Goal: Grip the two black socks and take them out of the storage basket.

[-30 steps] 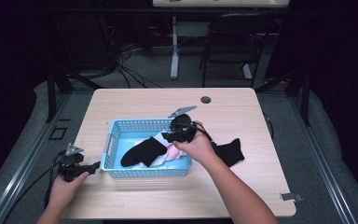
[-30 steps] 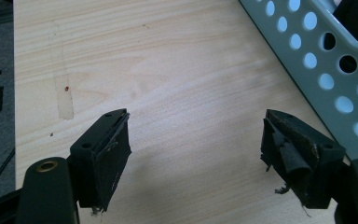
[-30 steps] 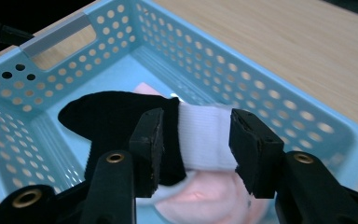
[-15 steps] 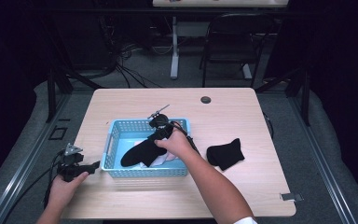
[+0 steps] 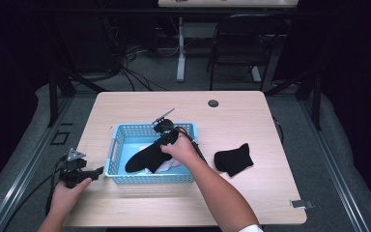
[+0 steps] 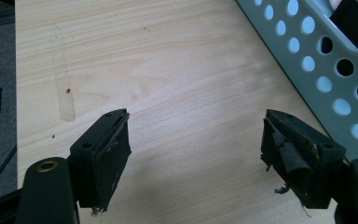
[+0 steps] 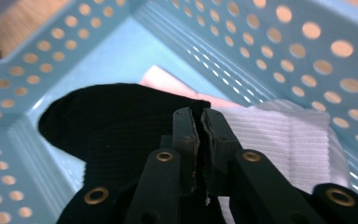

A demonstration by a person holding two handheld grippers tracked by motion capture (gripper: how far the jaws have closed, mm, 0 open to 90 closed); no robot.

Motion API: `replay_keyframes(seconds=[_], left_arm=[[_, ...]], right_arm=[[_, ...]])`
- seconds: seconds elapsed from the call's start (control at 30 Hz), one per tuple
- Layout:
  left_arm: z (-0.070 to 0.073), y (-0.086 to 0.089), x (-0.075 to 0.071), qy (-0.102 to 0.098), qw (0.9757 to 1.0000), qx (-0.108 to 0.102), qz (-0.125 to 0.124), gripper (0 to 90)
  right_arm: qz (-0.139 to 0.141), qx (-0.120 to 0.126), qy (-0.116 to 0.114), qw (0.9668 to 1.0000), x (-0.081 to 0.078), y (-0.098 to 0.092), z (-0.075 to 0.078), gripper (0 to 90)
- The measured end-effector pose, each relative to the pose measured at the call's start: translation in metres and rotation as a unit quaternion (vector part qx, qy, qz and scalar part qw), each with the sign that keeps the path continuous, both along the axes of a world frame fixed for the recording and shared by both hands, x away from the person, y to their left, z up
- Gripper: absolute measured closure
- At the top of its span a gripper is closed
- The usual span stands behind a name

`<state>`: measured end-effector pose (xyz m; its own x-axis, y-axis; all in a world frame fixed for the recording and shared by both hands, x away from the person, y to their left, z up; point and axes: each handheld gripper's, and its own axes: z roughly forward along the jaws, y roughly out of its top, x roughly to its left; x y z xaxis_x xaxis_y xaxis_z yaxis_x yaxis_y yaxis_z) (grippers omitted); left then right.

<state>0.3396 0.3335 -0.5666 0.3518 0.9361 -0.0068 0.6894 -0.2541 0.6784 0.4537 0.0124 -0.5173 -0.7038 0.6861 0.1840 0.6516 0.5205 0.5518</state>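
High view: my right gripper (image 5: 162, 137) sits in the blue basket (image 5: 117, 145), jaws just closed on the black sock (image 5: 147, 157) lying there. A second black sock (image 5: 233, 159) lies on the table (image 5: 251, 111) right of the basket. Left gripper (image 5: 94, 172) rests by the basket's left end.

Left gripper view: jaws wide apart over bare wood, holding nothing.

Right gripper view: jaws pinched together on the sock's edge; white cloth (image 7: 284, 135) beside it. I read no writing.
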Motion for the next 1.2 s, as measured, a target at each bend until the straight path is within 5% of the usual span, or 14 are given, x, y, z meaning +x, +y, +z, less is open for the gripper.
replay_keyframes(seconds=[0.23,0.6,1.2], left_arm=[[0.0,0.0,0.0,0.0,1.0,0.001,0.0,23.7],[0.0,0.0,0.0,0.004,1.0,0.003,-0.002,23.7],[-0.001,-0.001,0.0,0.003,1.0,0.003,0.001,23.7]], right_arm=[[0.026,0.028,-0.06,0.9974,-0.022,-0.006,0.027,85.7],[0.062,0.065,-0.151,0.9845,-0.064,-0.021,0.078,85.8],[0.065,0.103,-0.215,0.9691,-0.1,-0.08,0.135,85.8]])
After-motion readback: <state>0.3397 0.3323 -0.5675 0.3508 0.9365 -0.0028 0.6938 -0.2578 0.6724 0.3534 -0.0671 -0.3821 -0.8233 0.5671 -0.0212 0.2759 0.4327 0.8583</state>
